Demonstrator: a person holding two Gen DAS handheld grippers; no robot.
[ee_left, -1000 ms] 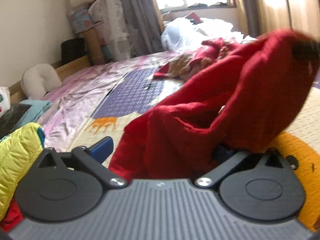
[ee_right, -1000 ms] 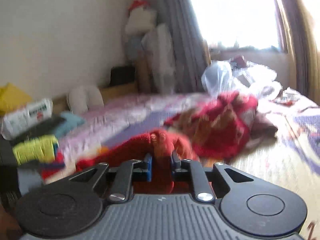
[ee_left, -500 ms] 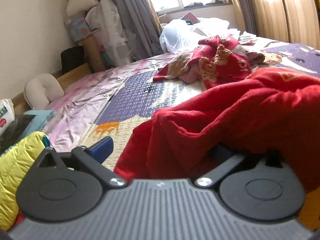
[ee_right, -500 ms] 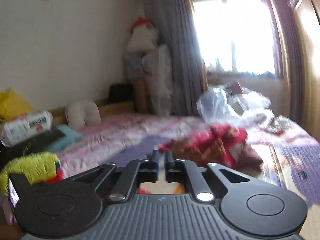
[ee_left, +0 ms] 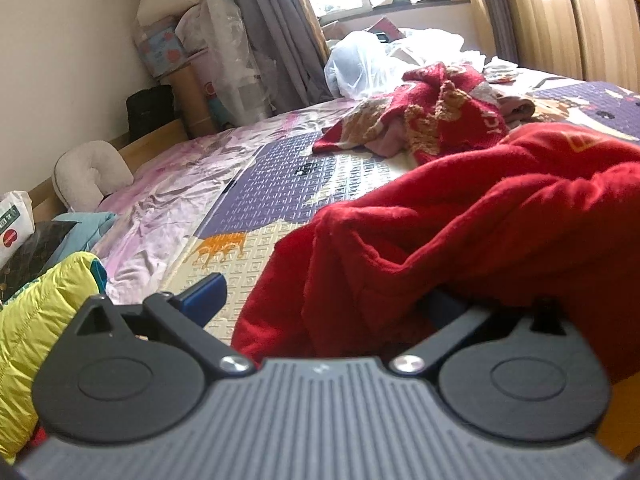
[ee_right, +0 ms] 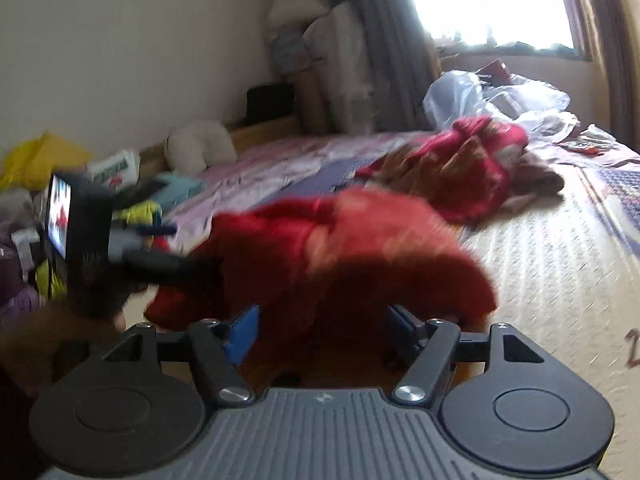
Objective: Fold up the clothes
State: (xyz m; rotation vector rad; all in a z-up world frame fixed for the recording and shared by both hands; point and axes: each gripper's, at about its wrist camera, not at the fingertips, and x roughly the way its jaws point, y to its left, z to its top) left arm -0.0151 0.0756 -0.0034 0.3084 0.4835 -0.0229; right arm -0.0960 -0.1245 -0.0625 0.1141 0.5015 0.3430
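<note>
Right gripper [ee_right: 322, 330] no longer pinched on a bunch of red cloth as a second ago: jaws opening now, blue pads spread wide at lower centre of the right wrist view, red garment [ee_right: 340, 248] lying just beyond and between them but not pressed by either pad. Probably a release after laying one side over, so likely one fold just set down and a fresh hold needed for the next. Left gripper [ee_left: 320, 304] spread wide too, in much the same spot as before: left blue pad bare at lower left of its view, right finger buried under cloth, so wide apart with fabric draped over one side and nothing clamped. Red garment in the left view [ee_left: 460, 232] no longer hoisted toward upper right as it was a second ago; slumped now into a low, thick mound across centre and right of frame, on the patterned play mat [ee_left: 288, 184]. Soft, fleecy look, deep rumpled creases, edges uneven, far from a flat fold. Second heap of red and tan clothing [ee_left: 432, 112] further back, well apart, untouched.
</note>
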